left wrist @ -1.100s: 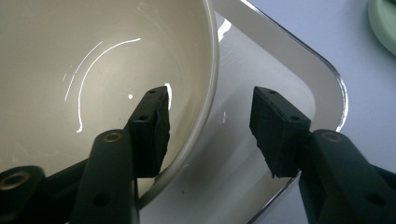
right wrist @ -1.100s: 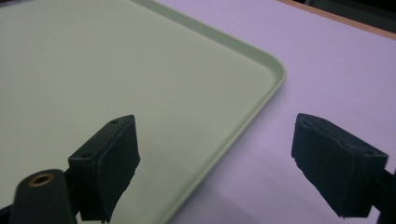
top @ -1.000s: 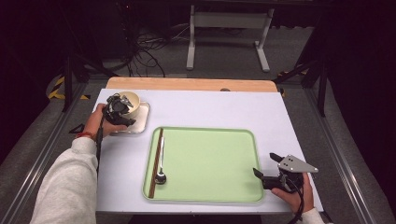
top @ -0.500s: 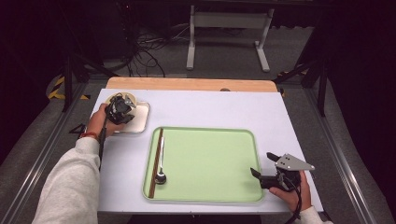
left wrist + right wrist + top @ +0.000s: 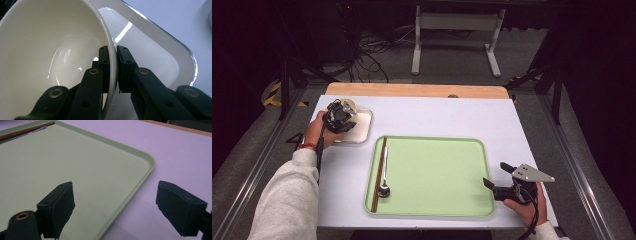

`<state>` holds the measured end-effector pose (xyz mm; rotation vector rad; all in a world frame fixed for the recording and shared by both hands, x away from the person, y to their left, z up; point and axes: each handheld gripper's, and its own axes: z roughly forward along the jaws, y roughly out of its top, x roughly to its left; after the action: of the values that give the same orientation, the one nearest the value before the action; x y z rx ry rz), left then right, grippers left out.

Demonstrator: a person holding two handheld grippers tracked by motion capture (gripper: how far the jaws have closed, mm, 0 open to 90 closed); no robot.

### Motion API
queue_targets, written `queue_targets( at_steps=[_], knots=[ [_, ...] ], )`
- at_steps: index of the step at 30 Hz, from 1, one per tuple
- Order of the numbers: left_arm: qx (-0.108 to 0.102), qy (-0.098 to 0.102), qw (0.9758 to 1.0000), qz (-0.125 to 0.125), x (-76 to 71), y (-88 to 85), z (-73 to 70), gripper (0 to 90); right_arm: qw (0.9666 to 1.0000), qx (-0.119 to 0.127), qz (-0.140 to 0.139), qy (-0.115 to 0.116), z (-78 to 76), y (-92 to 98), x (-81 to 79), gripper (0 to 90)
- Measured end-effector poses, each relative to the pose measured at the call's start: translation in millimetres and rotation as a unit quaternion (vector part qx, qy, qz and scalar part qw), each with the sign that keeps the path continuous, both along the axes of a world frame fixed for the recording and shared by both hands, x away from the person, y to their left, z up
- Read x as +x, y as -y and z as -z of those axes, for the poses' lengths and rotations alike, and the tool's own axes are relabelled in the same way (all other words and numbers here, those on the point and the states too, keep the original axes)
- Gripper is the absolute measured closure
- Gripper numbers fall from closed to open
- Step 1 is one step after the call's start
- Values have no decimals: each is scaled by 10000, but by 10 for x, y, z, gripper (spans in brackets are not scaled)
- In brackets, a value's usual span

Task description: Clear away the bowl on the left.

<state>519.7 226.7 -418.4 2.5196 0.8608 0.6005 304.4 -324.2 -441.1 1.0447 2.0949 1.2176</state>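
- Left claw [image 5: 113, 53]: clenched on the rim of the white bowl [image 5: 50, 47]. 1 pad sits inside the bowl, the other outside, wall pinched between them. Jaws have just been closing, with the bowl wall in the gap.
- In the high view the left claw [image 5: 341, 116] is at the far-left corner of the worktop [image 5: 432, 117], over the bowl [image 5: 351, 105], held by the person's left hand [image 5: 318, 131].
- Bowl is tilted in the left claw's camera, open side turned toward the lens, over the small white tray [image 5: 160, 50]. Can't tell whether its base touches that tray.
- Small white tray [image 5: 361, 131] sits just beyond the far-left corner of the green tray [image 5: 437, 175], the 2 apart, with bare worktop between.
- Right claw [image 5: 115, 207]: released, jaws wide, nothing between the pads. It straddles the near-right edge of the green tray [image 5: 75, 170]: 1 pad over the tray, the other over the worktop [image 5: 175, 152].
- High view: right claw [image 5: 498, 176] is low at the near-right corner of the green tray, in the person's right hand [image 5: 524, 205], grey 3-cornered plate on top.
- Green tray carries brown chopsticks [image 5: 380, 172] along its left edge, with a metal spoon [image 5: 384, 186] just beside them, bowl end toward the person. The rest of the tray is bare.
- Chopsticks [image 5: 25, 131] also show at the far corner in the right claw's camera.
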Motion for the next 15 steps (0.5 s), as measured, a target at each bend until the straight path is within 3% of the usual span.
queue_targets(
  at_steps=[3,11,15],
  knots=[
    [63,80,9999,51,-13,14,-42,834,10000,-38,-1,1,3,0,-12,153],
    [-92,305,9994,120,-115,95,-165,834,10000,-69,-20,13,1,-7,-6,153],
    [-173,403,9987,278,-233,174,-280,834,9999,-100,-41,40,0,-13,-8,153]
  ],
)
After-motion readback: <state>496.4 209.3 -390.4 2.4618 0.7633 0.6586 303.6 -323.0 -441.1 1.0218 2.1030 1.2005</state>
